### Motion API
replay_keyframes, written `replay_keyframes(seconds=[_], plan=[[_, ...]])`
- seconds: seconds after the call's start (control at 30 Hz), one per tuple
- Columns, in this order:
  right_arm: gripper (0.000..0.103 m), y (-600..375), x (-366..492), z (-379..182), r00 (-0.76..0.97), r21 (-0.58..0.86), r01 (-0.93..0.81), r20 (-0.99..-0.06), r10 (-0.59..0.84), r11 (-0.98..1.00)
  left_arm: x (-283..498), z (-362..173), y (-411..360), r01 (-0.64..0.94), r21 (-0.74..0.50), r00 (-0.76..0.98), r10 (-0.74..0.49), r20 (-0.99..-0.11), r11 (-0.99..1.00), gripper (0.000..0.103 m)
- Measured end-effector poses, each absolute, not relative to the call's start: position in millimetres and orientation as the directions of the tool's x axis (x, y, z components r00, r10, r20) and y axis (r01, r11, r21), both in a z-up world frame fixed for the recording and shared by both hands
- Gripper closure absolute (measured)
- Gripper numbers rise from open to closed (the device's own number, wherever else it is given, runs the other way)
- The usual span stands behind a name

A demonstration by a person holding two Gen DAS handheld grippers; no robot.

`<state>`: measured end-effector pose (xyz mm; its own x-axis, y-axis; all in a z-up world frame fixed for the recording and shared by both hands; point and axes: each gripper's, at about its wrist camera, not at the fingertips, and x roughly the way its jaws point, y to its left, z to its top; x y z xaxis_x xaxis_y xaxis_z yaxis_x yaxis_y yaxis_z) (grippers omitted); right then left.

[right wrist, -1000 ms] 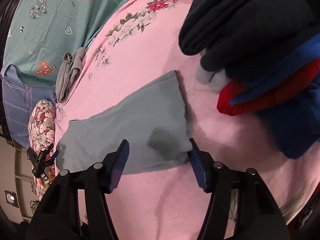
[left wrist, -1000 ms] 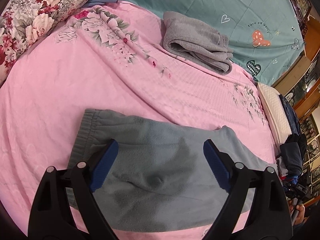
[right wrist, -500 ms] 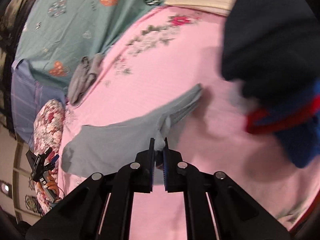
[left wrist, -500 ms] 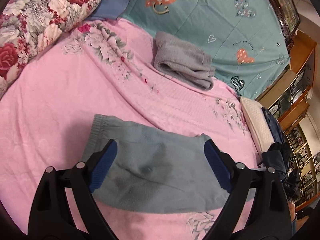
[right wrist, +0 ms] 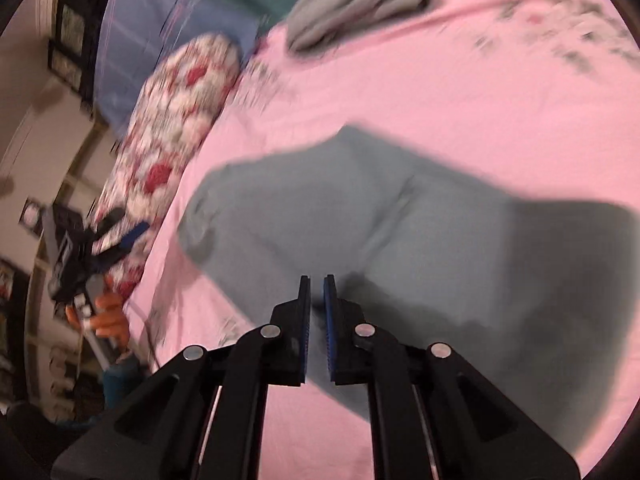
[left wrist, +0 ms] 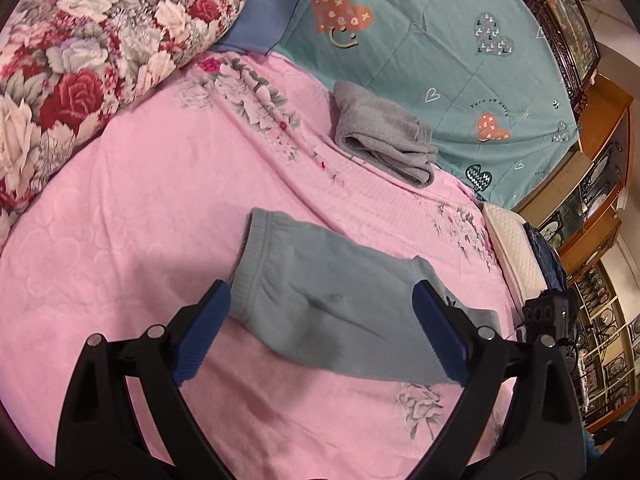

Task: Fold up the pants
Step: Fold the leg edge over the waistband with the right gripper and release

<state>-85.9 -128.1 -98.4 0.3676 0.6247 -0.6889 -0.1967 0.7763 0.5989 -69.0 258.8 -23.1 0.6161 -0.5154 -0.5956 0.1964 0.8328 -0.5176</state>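
Note:
Grey-blue pants (left wrist: 320,264) lie folded on the pink bedsheet (left wrist: 160,200), with the ribbed waistband at the left in the left wrist view. My left gripper (left wrist: 320,292) hovers open over them, its blue pads astride the cloth without touching it. In the blurred right wrist view, my right gripper (right wrist: 317,280) is shut on a pinch of the pants (right wrist: 400,220), lifting an edge that throws a dark shadow to the right. The right gripper (left wrist: 548,316) also shows at the pants' far right end. A hand holds the left gripper (right wrist: 92,248) at the left edge.
A folded grey garment (left wrist: 380,136) lies at the back by the teal quilt (left wrist: 440,40). A floral pillow (left wrist: 80,60) fills the back left. A white pillow (left wrist: 516,248) and dark clothes sit at the right, with wooden cabinets (left wrist: 600,152) beyond the bed.
My right gripper closed on the leg end of the pants and swept it across the bed toward the waistband, rolling as it went. The left gripper drew back, still open.

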Motion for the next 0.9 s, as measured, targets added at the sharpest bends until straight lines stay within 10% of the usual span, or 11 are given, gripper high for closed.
replay_keyframes(seconds=[0.1,0.23,0.43,0.9], plan=[[0.086,-111.3,-88.9,-98.3,0.28,0.58,-0.235,-0.728,0.626,0.78,-71.0,-26.2,257.0,0.191,-0.514,0.609,-0.512,-0.606,0.836,0.009],[0.031,-117.0,-108.3,-54.2,0.447,0.436,-0.31,-0.718,0.535,0.845,-71.4,-28.7,256.0,0.175,-0.546,0.58,-0.534,-0.615,0.819,0.009],[0.031,-20.0,-122.1,-47.5,0.485,0.033,-0.595,-0.782,0.392,0.803,-74.7,-41.0,254.9,0.123,-0.633,0.475,-0.605,-0.639,0.765,0.009],[0.099,37.9,-62.5,-84.1,0.427,0.028,-0.66,-0.808,0.405,0.751,-55.8,-76.7,248.5,-0.027,-0.711,0.378,-0.651,-0.658,0.703,0.009]])
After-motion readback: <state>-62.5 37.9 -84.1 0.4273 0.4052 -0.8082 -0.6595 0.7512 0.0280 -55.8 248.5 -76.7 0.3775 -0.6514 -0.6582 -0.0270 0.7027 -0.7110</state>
